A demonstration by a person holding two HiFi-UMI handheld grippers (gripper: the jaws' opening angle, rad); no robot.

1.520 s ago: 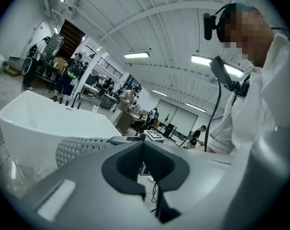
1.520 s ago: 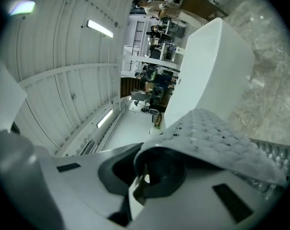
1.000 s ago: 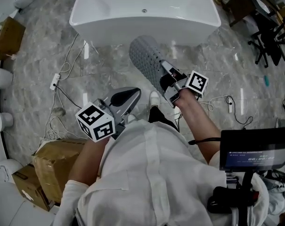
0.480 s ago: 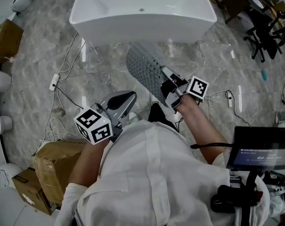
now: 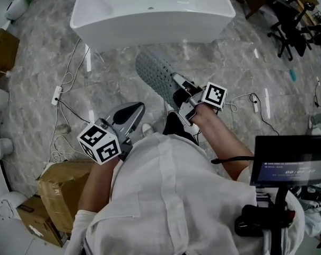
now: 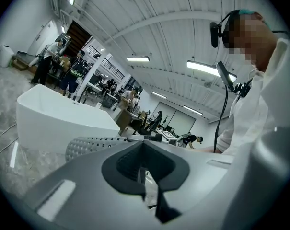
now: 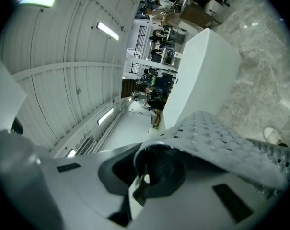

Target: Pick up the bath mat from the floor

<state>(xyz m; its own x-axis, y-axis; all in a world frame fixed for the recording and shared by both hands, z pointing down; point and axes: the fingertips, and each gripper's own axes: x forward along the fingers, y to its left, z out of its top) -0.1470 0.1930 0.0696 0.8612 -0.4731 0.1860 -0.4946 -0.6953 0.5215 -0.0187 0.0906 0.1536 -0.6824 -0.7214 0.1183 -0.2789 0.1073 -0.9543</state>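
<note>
**Mat gripped and lifted, little left to do**

The right gripper's [image 7: 142, 175] jaws are pressed together on the near end of the grey, dimpled and perforated rubber bath mat [image 7: 224, 143]. The mat's edge curls over and is pinched between them. From that grip the mat runs away from the person as a slightly arched strip. In the head view its far end [image 5: 154, 69] reaches toward the white freestanding bathtub [image 5: 149, 15]. It appears raised above the grey marble floor [image 5: 240, 62], though I cannot tell whether the far tip is fully clear.

The left gripper [image 6: 145, 178] has its jaws together with nothing between them. In the head view it sits [image 5: 135, 110] lower and to the left, near the person's body and apart from the mat.

Judging by this, the grasp and the lift are done. What may remain is bringing the far end well clear of the floor and keeping the one-ended hold steady.
</note>
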